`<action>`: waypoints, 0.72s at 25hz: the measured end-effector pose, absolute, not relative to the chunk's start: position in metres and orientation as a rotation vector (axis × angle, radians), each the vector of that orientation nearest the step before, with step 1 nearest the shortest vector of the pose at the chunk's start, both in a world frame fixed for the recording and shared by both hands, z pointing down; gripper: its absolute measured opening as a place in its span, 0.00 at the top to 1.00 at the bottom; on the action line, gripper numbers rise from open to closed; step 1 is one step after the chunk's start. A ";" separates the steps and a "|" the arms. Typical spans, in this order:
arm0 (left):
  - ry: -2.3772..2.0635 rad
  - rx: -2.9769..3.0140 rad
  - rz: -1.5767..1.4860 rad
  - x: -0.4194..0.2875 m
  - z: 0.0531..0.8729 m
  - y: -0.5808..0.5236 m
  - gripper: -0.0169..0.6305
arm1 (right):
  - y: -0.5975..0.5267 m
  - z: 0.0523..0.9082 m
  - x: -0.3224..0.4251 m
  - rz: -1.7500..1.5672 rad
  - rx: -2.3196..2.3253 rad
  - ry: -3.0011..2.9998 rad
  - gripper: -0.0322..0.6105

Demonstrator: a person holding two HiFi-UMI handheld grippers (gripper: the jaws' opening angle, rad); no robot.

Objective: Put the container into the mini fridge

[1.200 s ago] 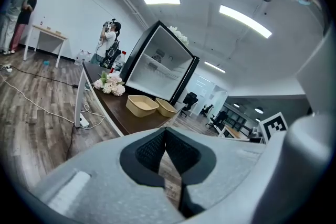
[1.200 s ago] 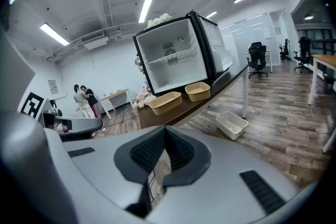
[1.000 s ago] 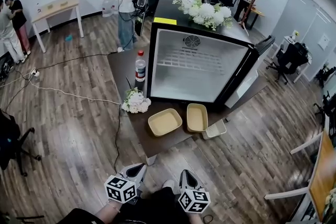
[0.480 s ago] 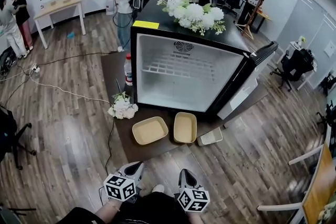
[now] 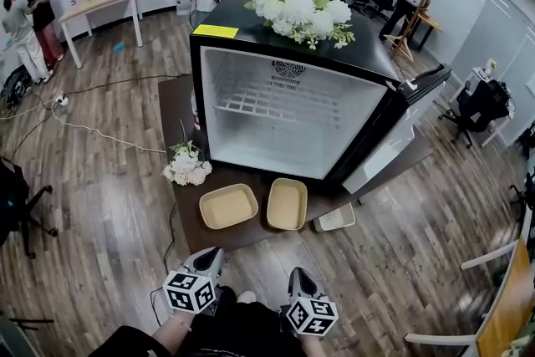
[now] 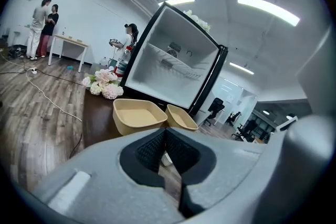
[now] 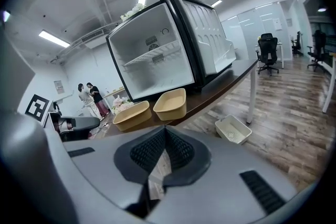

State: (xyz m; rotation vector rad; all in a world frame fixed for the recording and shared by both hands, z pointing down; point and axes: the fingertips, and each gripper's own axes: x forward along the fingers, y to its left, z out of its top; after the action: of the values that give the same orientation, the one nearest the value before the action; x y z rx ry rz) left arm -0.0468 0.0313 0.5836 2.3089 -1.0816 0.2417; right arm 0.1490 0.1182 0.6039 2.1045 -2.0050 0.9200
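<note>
1. My left claw (image 5: 212, 253) hangs low at 7 o'clock in the head view. Its own view shows the claw (image 6: 164, 131) pressed together with nothing in it.
2. On the dark bench (image 5: 175, 104) a bouquet (image 5: 186, 165) lies at 10 o'clock of the left container (image 5: 228, 206). That tan tray is empty and sits near the front edge, at about 12 o'clock from my left claw and well apart from it.
3. The right container (image 5: 287, 203) sits just beside it at 3 o'clock. I cannot tell whether the two touch.
4. Behind both, at 12 o'clock, stands the mini fridge (image 5: 197, 96). Its door (image 5: 393, 148) is swung out toward 3 o'clock, and its wire shelf (image 5: 280, 106) and floor are bare.
5. My right claw (image 5: 298, 273) hangs at 5 o'clock. Its own view shows it (image 7: 164, 128) also pressed together and holding nothing.
6. A white basket (image 5: 338, 218) lies on the floor at 4 o'clock of the right container.
7. I judge this to be the approach, since neither container is gripped or in the fridge yet. The next move calls for spreading one claw, bringing it over a tray's rim and pinching the wall. Then I lift the tray clear of its neighbour and carry it toward 12 o'clock into the open fridge.
</note>
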 end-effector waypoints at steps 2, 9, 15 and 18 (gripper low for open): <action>-1.160 2.274 0.256 -0.057 0.587 0.024 0.96 | 0.116 0.607 0.148 0.935 2.095 -2.011 0.94; -1.271 2.211 0.257 -0.076 0.589 -0.009 0.96 | 0.102 0.613 0.149 0.967 2.091 -2.003 0.94; -1.261 2.165 0.320 -0.070 0.597 -0.039 0.96 | 0.066 0.606 0.165 0.950 2.132 -1.975 0.94; -1.285 2.158 0.335 -0.072 0.598 -0.056 0.96 | 0.047 0.602 0.172 0.932 2.157 -1.963 0.94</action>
State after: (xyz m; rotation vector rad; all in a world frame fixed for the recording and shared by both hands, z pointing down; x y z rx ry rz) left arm -0.0722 -0.0564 0.5985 2.1579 -1.2847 0.3346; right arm 0.1717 0.0471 0.6016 2.1572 -1.9634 0.9324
